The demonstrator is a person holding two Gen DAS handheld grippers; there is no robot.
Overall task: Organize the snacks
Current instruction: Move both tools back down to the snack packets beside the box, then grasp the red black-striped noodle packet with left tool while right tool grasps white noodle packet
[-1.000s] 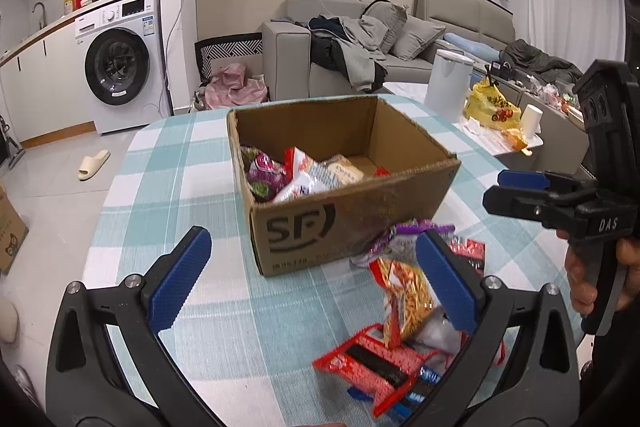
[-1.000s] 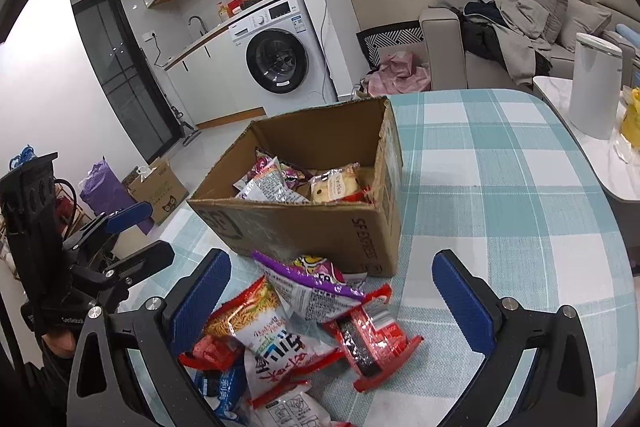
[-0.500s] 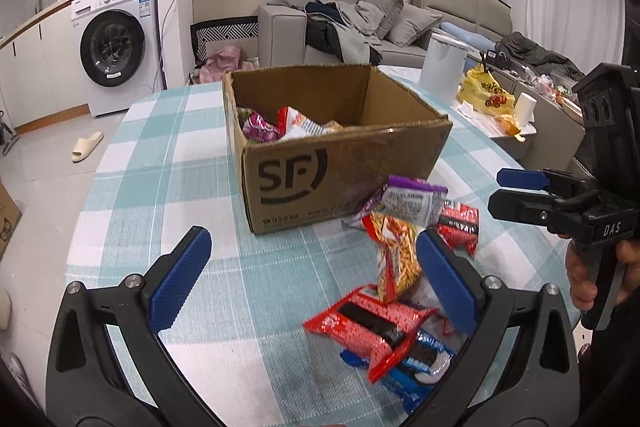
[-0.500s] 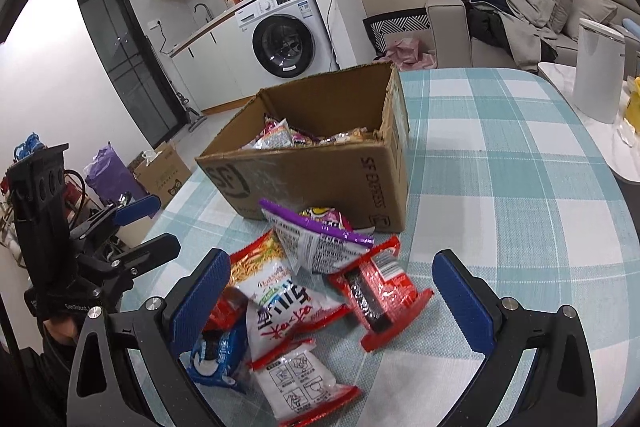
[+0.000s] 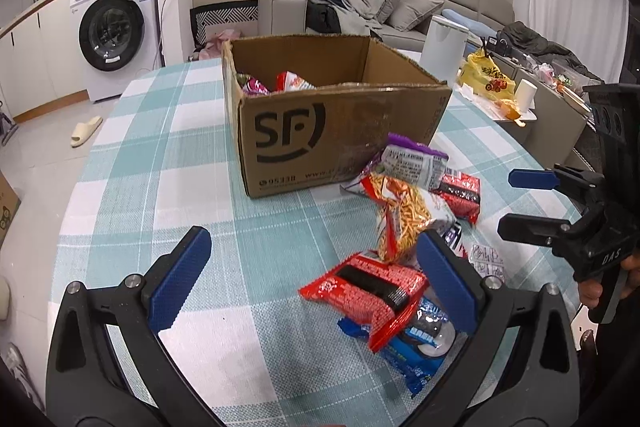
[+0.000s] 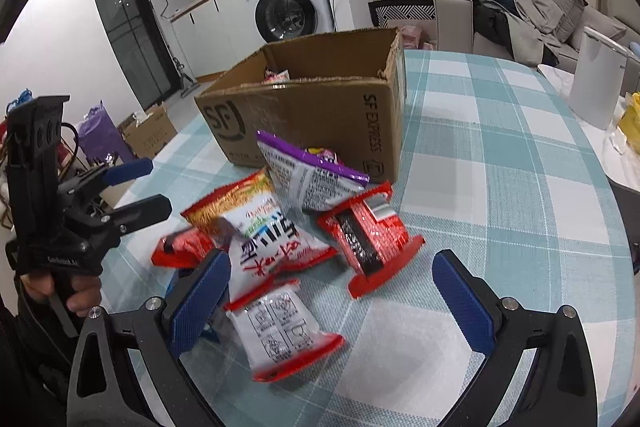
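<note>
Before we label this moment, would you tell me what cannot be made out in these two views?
- Contents of the cardboard box: in both views its near wall hides all but a few packet tops.
- Blue packet: left wrist view, under the red packet and the left gripper's finger.
- Print on the white packet: right wrist view, blurred.
- Packets nearest the camera: right wrist view, behind the right gripper's finger.

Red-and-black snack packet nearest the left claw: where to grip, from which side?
Probably its free near-left edge. The red-and-black packet lies flat over the blue packet, with bare tablecloth on that side. Bring the open left claw in low from there, one finger under the edge.
</note>
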